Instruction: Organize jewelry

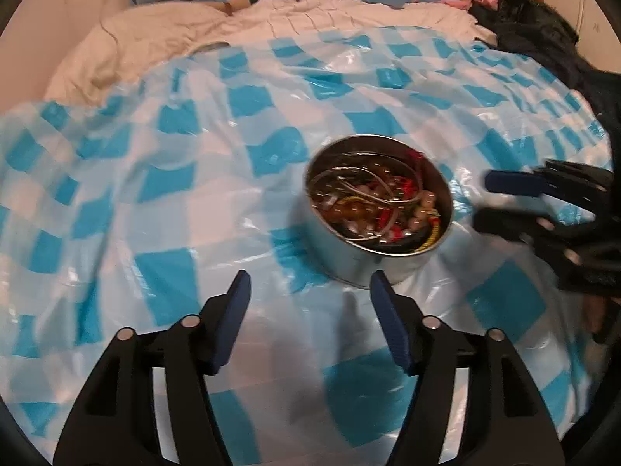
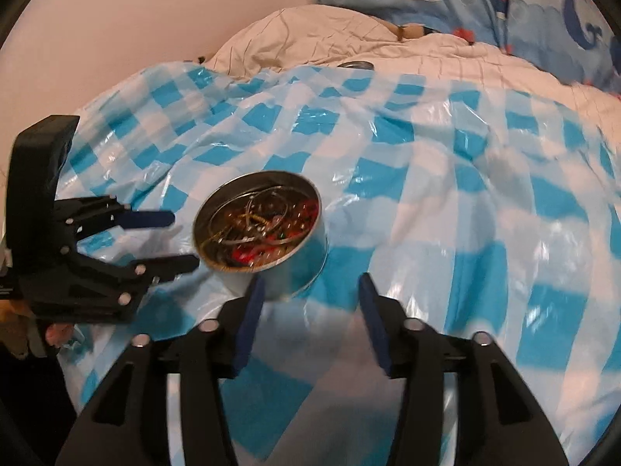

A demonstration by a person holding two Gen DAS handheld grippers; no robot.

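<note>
A round metal tin (image 1: 382,264) sits on the blue-and-white checked plastic sheet; it is full of tangled jewelry (image 1: 378,204): beads, thin wire hoops, red and yellow bits. The right wrist view shows the tin (image 2: 306,256) too, with the jewelry (image 2: 260,229) inside. My left gripper (image 1: 310,283) is open and empty, just in front of the tin; it shows in the right wrist view (image 2: 182,239) to the tin's left. My right gripper (image 2: 310,283) is open and empty, close before the tin; it shows at the tin's right in the left wrist view (image 1: 483,200).
The checked sheet (image 1: 174,233) covers a bed with a cream quilt (image 1: 163,35) behind it. A whale-print pillow (image 2: 485,4) lies at the back. Dark clothing (image 1: 543,39) lies at the far right. A small round metal lid (image 2: 355,65) lies at the sheet's far edge.
</note>
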